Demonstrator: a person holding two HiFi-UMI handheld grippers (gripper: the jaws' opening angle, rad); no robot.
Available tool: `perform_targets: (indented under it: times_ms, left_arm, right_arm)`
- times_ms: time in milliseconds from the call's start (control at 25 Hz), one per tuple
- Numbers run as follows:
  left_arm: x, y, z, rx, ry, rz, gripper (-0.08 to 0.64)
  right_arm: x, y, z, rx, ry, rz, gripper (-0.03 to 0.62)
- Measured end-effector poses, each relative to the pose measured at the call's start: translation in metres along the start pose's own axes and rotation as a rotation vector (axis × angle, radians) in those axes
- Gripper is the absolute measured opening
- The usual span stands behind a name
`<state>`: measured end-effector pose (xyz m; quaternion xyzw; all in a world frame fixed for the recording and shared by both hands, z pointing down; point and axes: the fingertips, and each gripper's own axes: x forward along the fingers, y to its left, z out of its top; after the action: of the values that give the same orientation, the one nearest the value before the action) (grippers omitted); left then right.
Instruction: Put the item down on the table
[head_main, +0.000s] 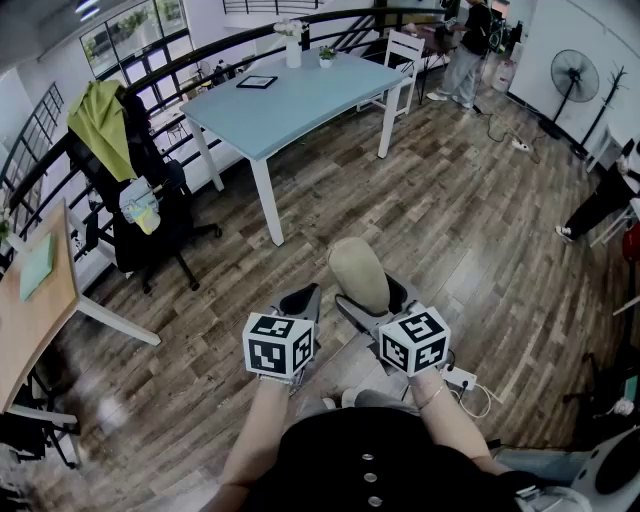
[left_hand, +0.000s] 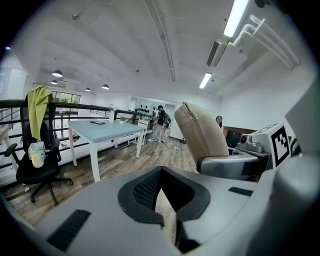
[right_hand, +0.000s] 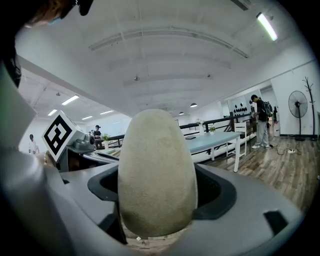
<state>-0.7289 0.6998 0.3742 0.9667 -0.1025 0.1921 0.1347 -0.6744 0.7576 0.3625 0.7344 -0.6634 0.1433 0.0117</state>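
Right claw (head_main: 372, 303) clamped on the beige item (head_main: 358, 272), held off the desk.
The egg-shaped, fabric-covered item stands upright between the right claw's jaws, which are spread wide and press on its lower sides. It hangs in the air in front of the person, above the wooden floor (head_main: 450, 200) and well apart from the light-blue desk (head_main: 300, 100). The left claw (head_main: 300, 303) is just beside it, jaws drawn together with only a thin slit between them and nothing in it.
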Motion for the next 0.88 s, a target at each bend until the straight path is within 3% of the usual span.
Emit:
perform_targets:
  times_ms: [480, 720, 880]
  left_arm:
    - [0.012, -0.006, -0.009, -0.004, 0.015, -0.003, 0.017]
    - [0.021, -0.018, 0.009, -0.021, -0.111, -0.042, 0.017]
    - [0.033, -0.021, 0.005, -0.019, -0.083, -0.022, 0.017]
  right_arm:
    - [0.0, -0.011, -0.015, 0.022, 0.025, 0.015, 0.403]
    - [-0.004, -0.027, -0.011, 0.045, 0.015, 0.021, 0.403]
    - [-0.006, -0.045, -0.005, 0.063, -0.004, 0.009, 0.403]
